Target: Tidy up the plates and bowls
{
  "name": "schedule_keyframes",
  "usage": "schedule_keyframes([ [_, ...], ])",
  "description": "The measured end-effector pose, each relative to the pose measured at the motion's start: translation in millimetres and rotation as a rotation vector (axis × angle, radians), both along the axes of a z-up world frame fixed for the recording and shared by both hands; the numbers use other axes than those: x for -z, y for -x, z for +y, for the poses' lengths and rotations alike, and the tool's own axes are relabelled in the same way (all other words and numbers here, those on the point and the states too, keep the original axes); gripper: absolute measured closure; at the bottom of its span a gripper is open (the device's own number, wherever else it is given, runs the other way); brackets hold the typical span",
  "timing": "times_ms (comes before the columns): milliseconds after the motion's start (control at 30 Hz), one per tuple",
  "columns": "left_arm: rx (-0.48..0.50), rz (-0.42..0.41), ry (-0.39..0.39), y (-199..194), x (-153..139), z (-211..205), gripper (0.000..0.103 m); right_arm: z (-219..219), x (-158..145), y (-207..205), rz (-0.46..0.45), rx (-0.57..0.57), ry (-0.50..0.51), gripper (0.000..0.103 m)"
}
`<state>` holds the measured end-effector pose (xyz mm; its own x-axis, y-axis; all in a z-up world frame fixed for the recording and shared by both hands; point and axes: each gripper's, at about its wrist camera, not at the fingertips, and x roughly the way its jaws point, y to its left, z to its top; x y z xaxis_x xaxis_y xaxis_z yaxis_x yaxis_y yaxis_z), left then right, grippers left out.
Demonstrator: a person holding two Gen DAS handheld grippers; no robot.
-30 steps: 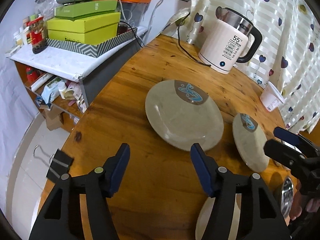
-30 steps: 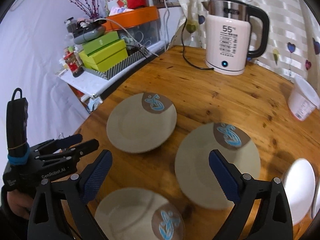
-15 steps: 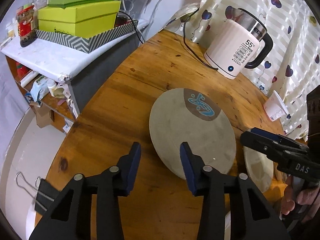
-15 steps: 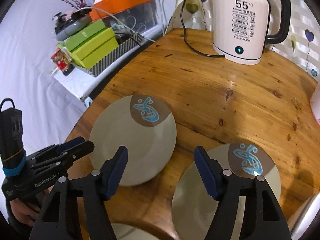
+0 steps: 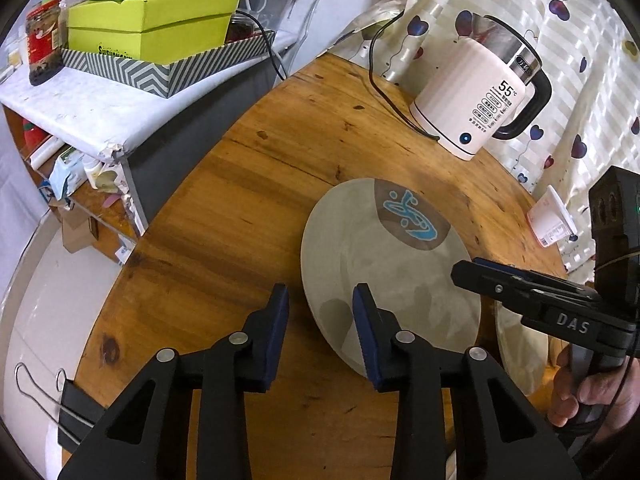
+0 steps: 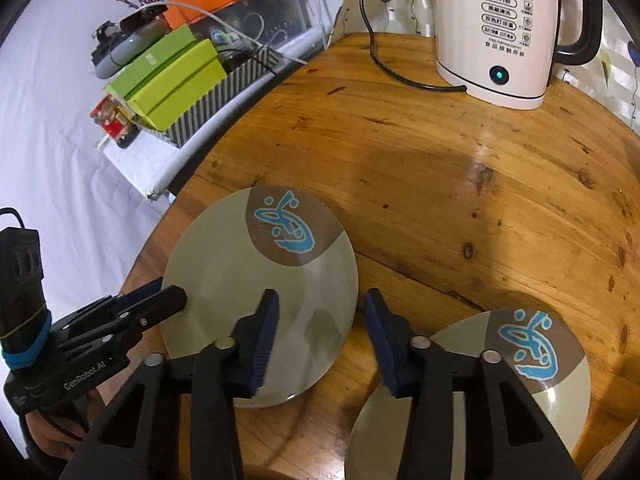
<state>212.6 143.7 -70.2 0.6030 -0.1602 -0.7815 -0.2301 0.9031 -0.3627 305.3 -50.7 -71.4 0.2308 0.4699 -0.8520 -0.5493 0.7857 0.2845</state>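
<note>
Both grippers closing on one grey glazed plate [image 6: 256, 292], not yet pinching — left gripper [image 5: 320, 316] straddles its near-left rim, right gripper [image 6: 320, 320] its near-right rim; likely stiff, slick, breakable — take it by the rim.

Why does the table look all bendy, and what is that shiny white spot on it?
Right wrist view: the fisheye lens curves the round wooden table and darkens the picture's corners; the white spot is light glaring off the polished wood near the kettle. Left wrist view: same bending, and the left tool casts a soft shadow on the plate.
</note>
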Motion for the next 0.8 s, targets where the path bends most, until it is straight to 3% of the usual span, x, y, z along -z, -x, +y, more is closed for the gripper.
schedule_keyframes([
  [233,0.013,-0.009,-0.003,-4.3,0.2,-2.5,0.078,0.2,3.7,-4.6,-0.002,0.019,0.02,0.082],
  [800,-0.003,-0.024,-0.019,6.3,-13.6,-0.9,0.078,-1.6,-9.4,5.1,-0.012,0.016,0.004,0.084],
])
